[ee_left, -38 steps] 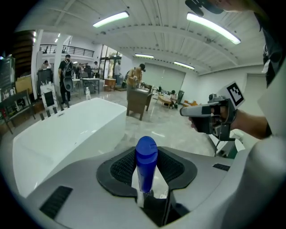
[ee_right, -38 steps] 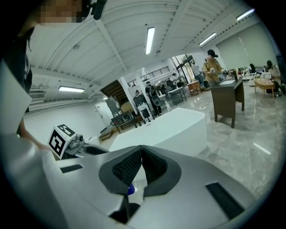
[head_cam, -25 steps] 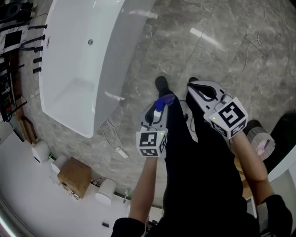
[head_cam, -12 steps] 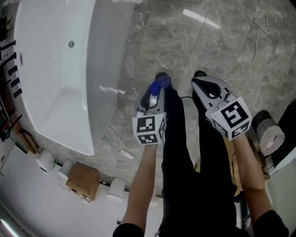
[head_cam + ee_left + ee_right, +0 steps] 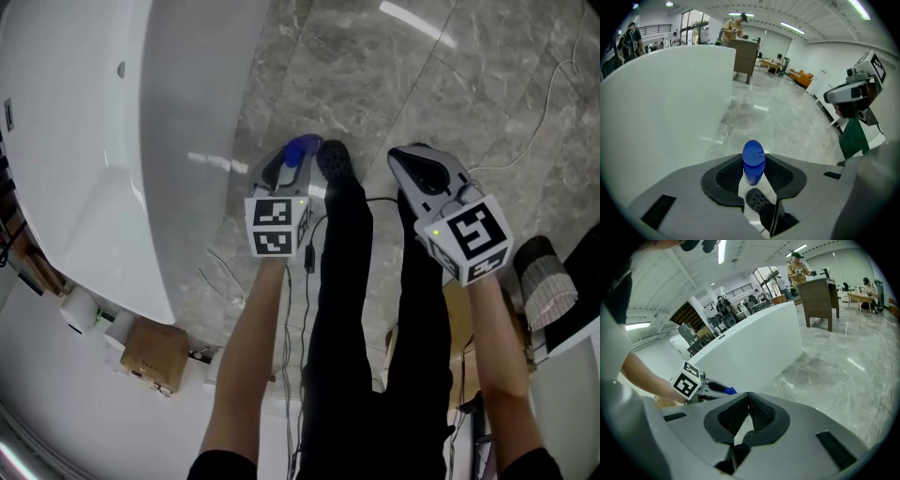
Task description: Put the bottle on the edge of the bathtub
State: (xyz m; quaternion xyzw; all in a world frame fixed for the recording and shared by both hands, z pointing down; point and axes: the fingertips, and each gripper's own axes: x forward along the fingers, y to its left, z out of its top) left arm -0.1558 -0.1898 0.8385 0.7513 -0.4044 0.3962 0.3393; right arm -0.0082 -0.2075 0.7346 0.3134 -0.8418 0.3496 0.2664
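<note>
My left gripper [image 5: 288, 164] is clamped on the bottle [image 5: 753, 160]. Its two black ribbed pads press on either side of the pale body, and the blue cap sticks out past the jaw tips (that cap is most of what I get of it from the head view). The bottle is up in the air with the gripper, not on the tub's edge.

Directly to that gripper's left, close by, rises the smooth white outer wall of the bathtub [image 5: 192, 84]. In the left gripper view that wall fills the whole left half, and its rim runs above the level of the jaws. Ahead of the jaws and below them lies the grey marbled floor [image 5: 375, 75].

To the left gripper's right, past the person's black trouser legs [image 5: 347, 281] and a dark shoe [image 5: 333, 161], I hold the right gripper [image 5: 748, 403]. Its pads meet at the tips with nothing between them, and it points at the same floor.

Behind the left gripper, near the tub's end, a brown cardboard box [image 5: 150, 352] sits on the floor. A thin white cable [image 5: 539, 122] trails across the tiles ahead of the right gripper.
</note>
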